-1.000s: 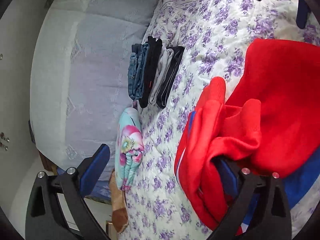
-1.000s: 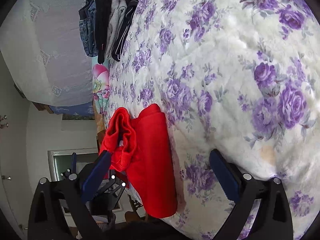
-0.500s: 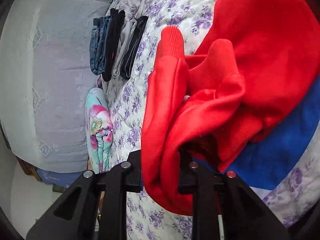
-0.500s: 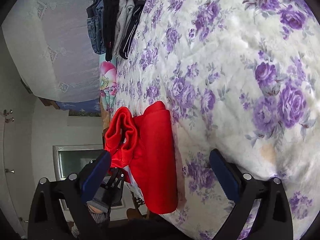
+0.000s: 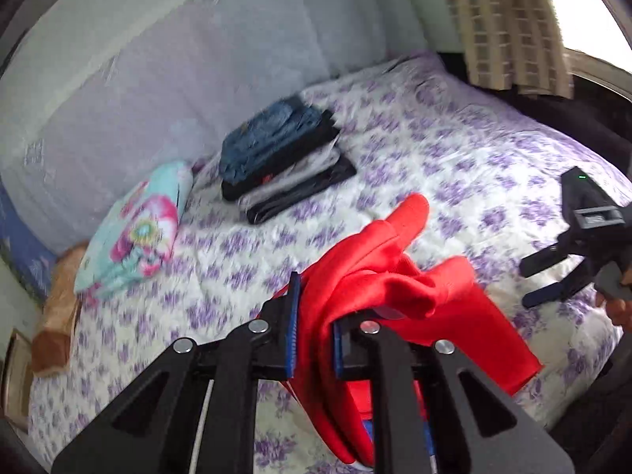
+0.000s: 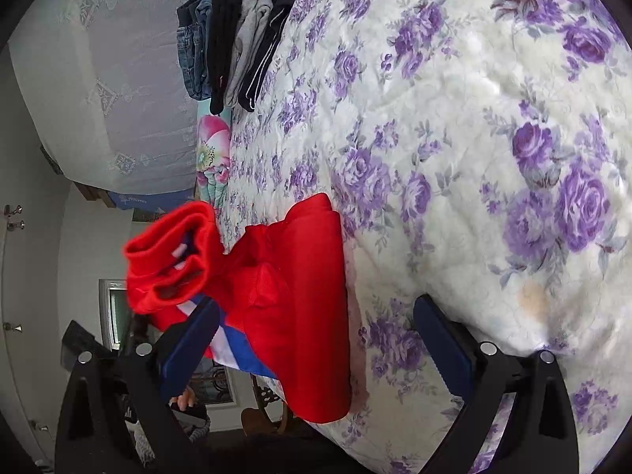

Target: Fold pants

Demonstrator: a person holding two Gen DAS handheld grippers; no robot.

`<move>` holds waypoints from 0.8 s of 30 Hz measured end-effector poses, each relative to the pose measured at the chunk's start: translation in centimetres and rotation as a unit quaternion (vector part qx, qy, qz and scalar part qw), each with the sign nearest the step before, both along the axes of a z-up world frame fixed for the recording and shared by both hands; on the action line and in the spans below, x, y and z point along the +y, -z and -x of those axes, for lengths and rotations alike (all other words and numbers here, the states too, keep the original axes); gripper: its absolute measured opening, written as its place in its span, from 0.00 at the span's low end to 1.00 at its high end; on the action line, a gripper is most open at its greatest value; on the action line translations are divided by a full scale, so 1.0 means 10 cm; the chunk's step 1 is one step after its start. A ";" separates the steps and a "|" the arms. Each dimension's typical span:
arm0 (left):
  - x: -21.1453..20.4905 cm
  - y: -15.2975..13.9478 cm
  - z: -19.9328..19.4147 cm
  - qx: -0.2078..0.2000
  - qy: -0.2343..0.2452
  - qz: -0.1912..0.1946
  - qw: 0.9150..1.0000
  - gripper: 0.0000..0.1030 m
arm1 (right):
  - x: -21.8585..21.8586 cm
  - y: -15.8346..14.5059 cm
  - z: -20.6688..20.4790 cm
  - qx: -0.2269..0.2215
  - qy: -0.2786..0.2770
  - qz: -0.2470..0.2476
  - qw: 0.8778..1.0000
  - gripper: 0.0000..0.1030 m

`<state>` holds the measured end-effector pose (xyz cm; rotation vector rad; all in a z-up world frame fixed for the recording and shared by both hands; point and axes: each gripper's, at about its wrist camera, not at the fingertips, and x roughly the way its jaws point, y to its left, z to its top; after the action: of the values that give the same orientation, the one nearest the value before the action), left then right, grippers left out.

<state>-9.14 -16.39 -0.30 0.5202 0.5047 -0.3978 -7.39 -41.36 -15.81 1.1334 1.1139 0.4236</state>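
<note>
Our left gripper (image 5: 314, 330) has just closed, pinching the red pants (image 5: 399, 288), which drape toward four o'clock onto the floral bedspread (image 5: 454, 158); our right gripper (image 6: 316, 339) stands spread, pants at its ten o'clock.

Open floral bedspread (image 5: 454, 150) spans centre to right of the left wrist frame; blocking the upper left are the folded clothes stack (image 5: 284, 158), floral pillow (image 5: 134, 229) and lace-covered headboard (image 5: 138, 79), with red pants (image 5: 395, 288) bunched at lower centre.
</note>
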 end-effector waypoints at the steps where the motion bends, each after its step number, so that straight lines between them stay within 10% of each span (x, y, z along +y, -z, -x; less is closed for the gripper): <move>1: -0.09 0.02 0.16 -0.010 0.048 -0.012 0.999 0.12 | 0.00 0.00 0.00 0.000 0.000 0.000 1.000 0.96; 6: -0.30 1.17 0.27 0.134 0.143 -0.194 0.961 0.14 | 0.01 -0.01 0.00 -0.001 0.002 0.003 1.000 0.96; 8: -0.29 1.31 0.41 0.111 0.148 -0.225 0.957 0.17 | -0.02 -0.03 0.03 -0.008 0.008 -0.001 1.000 0.96; 13: -0.24 1.19 0.36 0.075 0.100 -0.223 0.967 0.56 | -0.04 -0.33 0.09 -0.057 0.024 0.052 0.997 0.95; 19: 0.00 0.86 0.35 0.085 0.086 -0.157 0.980 0.62 | 0.56 -1.01 -0.08 -0.190 -0.097 0.075 0.974 0.79; 24: 0.23 0.65 0.35 0.126 0.090 -0.092 0.984 0.72 | 1.04 -1.10 -0.21 -0.210 -0.184 0.114 0.953 0.57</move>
<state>-12.67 -14.04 -6.81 0.7010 0.7469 -0.5975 -5.32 -30.92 -4.77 0.5898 0.9623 0.7674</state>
